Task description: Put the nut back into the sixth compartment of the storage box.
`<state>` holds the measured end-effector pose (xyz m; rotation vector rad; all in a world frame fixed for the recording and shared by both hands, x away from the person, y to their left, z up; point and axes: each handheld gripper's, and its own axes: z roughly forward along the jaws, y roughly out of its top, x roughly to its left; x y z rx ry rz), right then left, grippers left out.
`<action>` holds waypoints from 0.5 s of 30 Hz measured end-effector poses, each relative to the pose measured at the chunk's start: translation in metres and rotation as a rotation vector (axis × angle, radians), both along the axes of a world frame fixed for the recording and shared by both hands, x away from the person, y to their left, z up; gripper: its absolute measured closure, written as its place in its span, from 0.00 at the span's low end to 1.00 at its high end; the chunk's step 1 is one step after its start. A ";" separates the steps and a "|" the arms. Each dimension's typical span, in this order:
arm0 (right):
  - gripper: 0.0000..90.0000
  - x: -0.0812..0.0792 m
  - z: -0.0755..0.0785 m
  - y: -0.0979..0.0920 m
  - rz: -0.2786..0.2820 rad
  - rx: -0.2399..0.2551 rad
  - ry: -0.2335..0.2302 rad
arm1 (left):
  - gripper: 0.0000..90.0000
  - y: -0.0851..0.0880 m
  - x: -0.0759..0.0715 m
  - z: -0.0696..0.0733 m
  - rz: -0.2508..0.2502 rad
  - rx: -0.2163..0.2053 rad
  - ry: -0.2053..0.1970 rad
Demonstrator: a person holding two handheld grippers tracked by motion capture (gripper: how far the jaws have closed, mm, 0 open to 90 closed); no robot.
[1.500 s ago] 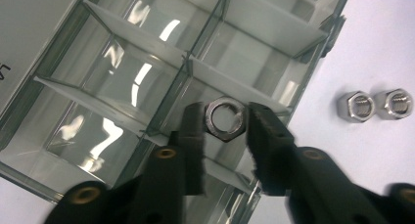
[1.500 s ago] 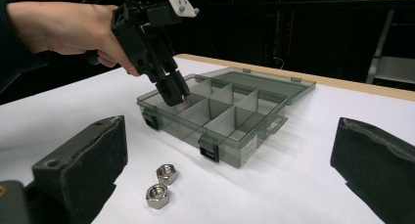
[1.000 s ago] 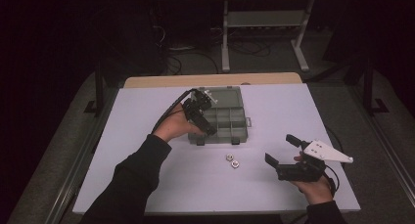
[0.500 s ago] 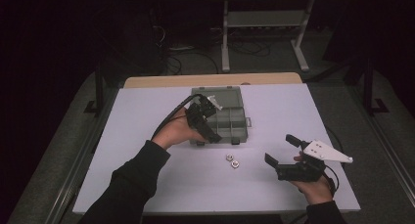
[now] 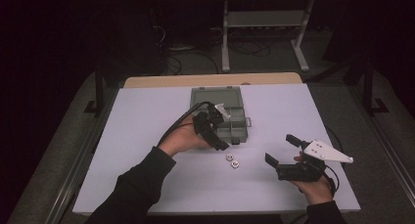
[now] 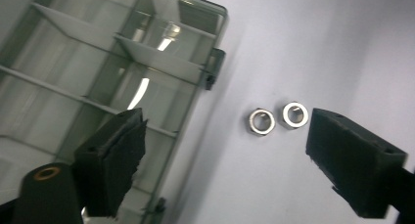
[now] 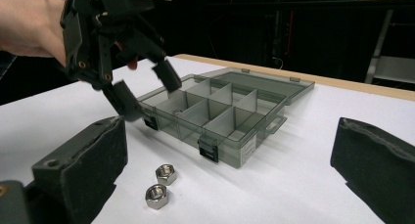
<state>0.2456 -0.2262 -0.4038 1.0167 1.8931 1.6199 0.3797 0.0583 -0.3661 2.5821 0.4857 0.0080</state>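
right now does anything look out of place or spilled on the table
Two loose nuts lie on the bare table, just outside the open compartment box rather than in a compartment. Nothing looks spilled or damaged.

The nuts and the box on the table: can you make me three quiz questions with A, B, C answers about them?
1. Where do the nuts lie?
A. inside the box
B. on the table in front of the box
C. between the right gripper's jaws

2. How many nuts are there?
A. two
B. four
C. five

3. How is the box?
A. lid shut
B. upside down
C. lid open

Answers:
1 B: the high view shows both nuts on the bare table, just on the near side of the box.
2 A: the left gripper view shows a pair, side by side.
3 C: the right gripper view shows the lid laid back and the compartments open to view.
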 end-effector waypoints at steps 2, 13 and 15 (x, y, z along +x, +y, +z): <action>0.00 0.000 0.000 0.000 -0.001 0.000 0.001 | 0.25 -0.002 -0.002 -0.003 -0.008 0.003 0.003; 0.00 0.000 0.000 0.000 -0.001 -0.002 0.002 | 0.57 -0.012 -0.007 -0.016 -0.037 0.016 0.053; 0.00 0.000 0.000 0.000 -0.001 0.001 0.006 | 0.61 -0.014 -0.007 -0.018 -0.041 0.018 0.059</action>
